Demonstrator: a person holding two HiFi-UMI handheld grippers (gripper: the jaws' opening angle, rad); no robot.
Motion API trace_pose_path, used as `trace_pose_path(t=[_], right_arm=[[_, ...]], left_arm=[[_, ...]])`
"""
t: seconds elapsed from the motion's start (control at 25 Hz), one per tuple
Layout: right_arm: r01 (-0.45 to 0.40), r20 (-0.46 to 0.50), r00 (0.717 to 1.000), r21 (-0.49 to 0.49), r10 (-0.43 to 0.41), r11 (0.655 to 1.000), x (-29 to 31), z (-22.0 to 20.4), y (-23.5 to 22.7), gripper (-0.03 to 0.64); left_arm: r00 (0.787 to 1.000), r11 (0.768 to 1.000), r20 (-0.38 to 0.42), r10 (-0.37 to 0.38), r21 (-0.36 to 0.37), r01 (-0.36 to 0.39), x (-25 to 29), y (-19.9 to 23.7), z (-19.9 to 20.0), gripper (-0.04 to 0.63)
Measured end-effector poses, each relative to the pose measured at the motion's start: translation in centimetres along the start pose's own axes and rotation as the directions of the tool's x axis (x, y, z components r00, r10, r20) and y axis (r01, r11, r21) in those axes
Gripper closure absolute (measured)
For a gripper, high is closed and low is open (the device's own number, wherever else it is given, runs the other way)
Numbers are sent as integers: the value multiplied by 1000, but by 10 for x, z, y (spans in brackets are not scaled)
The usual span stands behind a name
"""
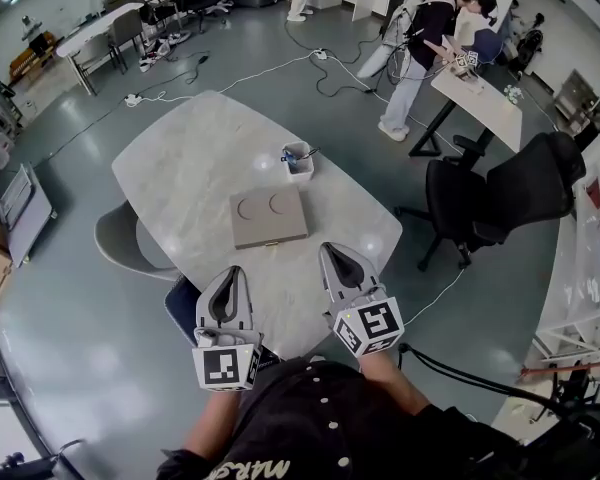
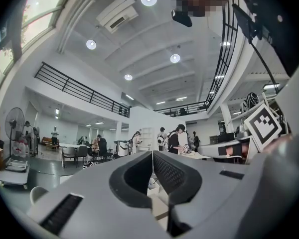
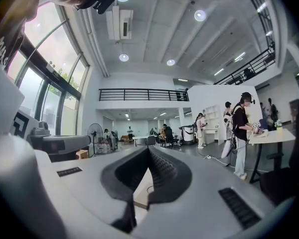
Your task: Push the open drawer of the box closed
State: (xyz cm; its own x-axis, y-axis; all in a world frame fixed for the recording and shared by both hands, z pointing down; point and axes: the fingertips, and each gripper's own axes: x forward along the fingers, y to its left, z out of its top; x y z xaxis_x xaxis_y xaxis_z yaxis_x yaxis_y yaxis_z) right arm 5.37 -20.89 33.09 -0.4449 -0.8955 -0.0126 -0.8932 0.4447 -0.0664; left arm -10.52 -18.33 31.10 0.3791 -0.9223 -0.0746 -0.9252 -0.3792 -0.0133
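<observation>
A flat tan box with two round marks on its top lies in the middle of the white marble table. Whether its drawer stands open cannot be told from above. My left gripper hovers over the table's near edge, below and left of the box, jaws shut and empty. My right gripper is beside it, near the box's front right corner, also shut with nothing held. Between the shut jaws of the right gripper a strip of the tan box shows. The left gripper points level across the room.
A small white cup with blue items stands behind the box. A grey chair sits at the table's left, a black office chair at the right. Cables run over the floor. People stand at a desk far back.
</observation>
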Motion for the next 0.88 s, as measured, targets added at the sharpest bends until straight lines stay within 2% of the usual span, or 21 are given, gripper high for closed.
trace_pose_path(t=[0.88], right_arm=[[-41,-18,999,-16,40,999,3,-3,12,620]], left_arm=[[1000,1000,-4,8,-9,-8,-3,-2,-2,577]])
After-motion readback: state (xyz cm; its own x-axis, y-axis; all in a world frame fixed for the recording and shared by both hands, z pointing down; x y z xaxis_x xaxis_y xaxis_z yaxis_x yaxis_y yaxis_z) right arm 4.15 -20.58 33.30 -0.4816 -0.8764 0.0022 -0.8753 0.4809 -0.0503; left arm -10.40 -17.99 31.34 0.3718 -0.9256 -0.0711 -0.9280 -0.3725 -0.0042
